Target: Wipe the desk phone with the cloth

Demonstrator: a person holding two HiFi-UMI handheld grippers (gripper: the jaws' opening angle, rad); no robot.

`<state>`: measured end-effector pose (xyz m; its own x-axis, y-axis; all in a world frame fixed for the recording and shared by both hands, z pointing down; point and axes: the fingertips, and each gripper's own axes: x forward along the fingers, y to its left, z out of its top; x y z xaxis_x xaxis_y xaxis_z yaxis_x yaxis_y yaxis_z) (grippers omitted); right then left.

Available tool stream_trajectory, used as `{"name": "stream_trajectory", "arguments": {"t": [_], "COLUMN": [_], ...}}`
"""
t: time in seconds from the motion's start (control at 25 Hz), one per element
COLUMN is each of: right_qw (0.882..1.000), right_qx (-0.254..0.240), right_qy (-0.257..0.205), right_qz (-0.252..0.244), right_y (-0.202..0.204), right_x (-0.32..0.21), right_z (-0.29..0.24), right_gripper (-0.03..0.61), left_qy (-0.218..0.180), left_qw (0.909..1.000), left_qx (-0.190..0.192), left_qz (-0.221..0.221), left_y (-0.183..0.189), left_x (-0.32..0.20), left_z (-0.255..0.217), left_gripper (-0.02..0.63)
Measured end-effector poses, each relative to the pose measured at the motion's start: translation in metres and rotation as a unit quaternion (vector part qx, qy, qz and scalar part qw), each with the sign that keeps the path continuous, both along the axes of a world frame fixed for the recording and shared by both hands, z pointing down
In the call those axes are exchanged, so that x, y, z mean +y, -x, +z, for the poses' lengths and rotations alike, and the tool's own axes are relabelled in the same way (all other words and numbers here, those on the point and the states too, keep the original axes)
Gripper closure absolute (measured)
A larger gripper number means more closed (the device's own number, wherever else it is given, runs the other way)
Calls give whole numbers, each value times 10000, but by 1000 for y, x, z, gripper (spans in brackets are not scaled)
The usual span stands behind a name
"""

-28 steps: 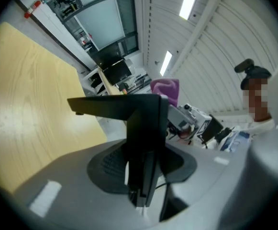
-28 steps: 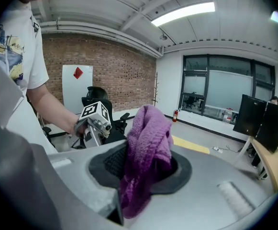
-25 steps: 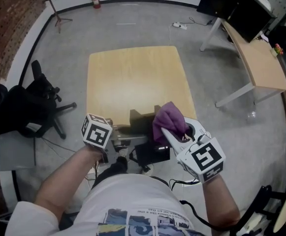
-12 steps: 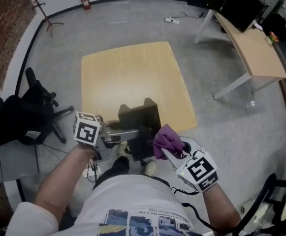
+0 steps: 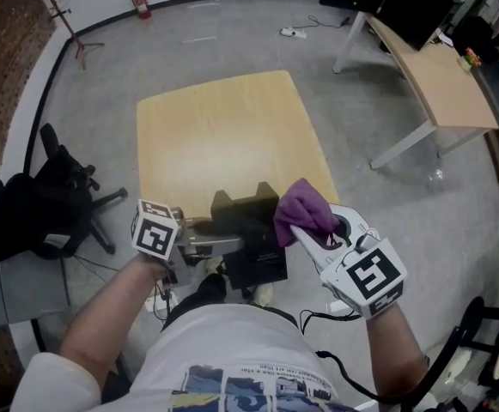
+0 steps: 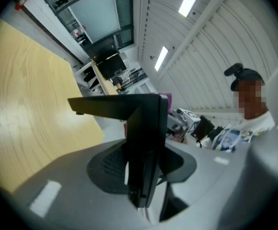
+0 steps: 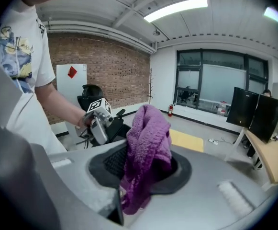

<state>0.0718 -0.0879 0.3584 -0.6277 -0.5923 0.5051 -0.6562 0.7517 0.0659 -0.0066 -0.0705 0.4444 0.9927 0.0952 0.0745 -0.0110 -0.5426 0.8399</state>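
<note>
left gripper (image 5: 221, 242) is pinching the black desk phone (image 5: 253, 230) edge-on between its jaws, holding it above the near edge of the wooden table (image 5: 215, 136) | right gripper (image 5: 314, 235) is clamping the bunched purple cloth (image 5: 303, 209) | cloth is sitting against the phone's right side, over that same table edge

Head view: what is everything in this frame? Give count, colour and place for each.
light wooden square table: 1, pale yellow, centre
black desk phone: 1, black, held at the table's near edge
purple fleecy cloth: 1, purple, right of the phone
black office chair: 1, black, on the floor at left
red fire extinguisher: 1, red, top left
long wooden desk: 1, tan, white legs, upper right
left claw: 1, grey, shut on the phone
right claw: 1, white, shut on the cloth
</note>
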Motion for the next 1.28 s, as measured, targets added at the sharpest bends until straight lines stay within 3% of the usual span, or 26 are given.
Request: {"name": "stream_trajectory", "arguments": {"t": [0.24, 0.72, 1.0, 1.28], "right_qw": [9992, 9955, 9925, 9961], "right_qx": [-338, -494, -150, -82], "right_qy": [-135, 738, 1152, 784], "right_qz": [191, 341, 382, 386], "right_y": [1, -4, -17, -15], "right_x": [-29, 22, 52, 30], "right_z": [-12, 56, 93, 73], "right_gripper": [468, 468, 468, 468], "left_qy": [92, 45, 58, 23], "left_qw": [9999, 9995, 9995, 9998], "left_qx": [65, 190, 248, 187], "left_qz": [68, -243, -183, -23], "left_y": [0, 12, 9, 16], "left_x": [10, -20, -31, -31], "left_z": [-4, -14, -17, -7], "left_gripper": [434, 434, 433, 434]}}
